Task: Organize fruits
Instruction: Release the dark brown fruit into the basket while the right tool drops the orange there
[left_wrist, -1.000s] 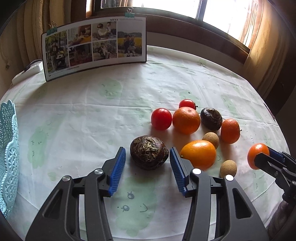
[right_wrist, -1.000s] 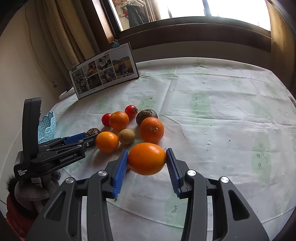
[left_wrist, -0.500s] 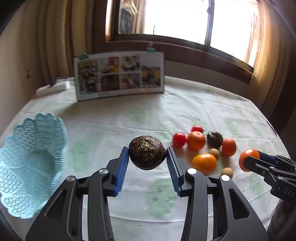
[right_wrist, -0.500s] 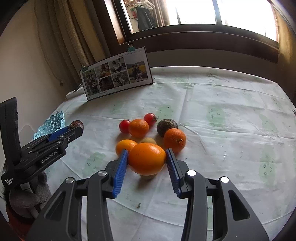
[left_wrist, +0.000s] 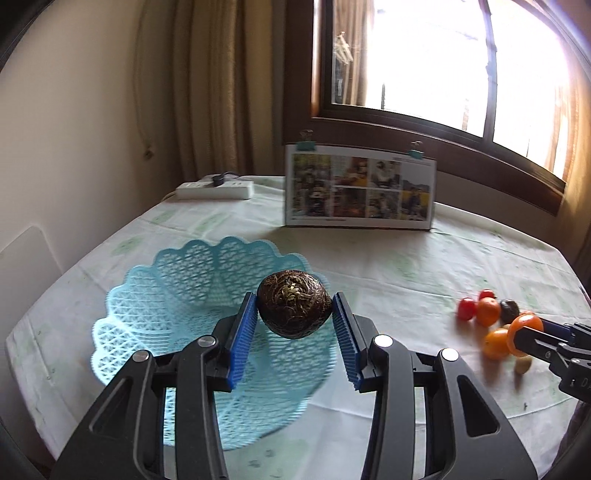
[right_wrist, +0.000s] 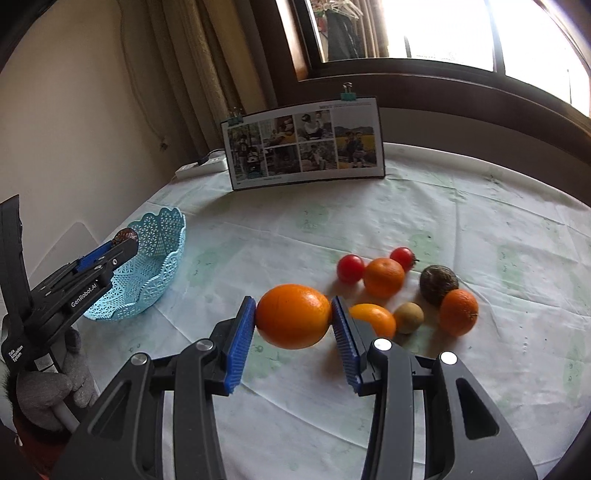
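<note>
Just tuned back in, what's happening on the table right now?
A person is sorting fruit with two handheld grippers. The left gripper holds a dark brown fruit above the blue basket, not yet dropped. The right gripper holds an orange in the air beside the pile on the tablecloth. No fruit shows inside the basket.

dark fruit (left_wrist: 293, 309) — above blue basket (left_wrist: 155, 295)
</note>
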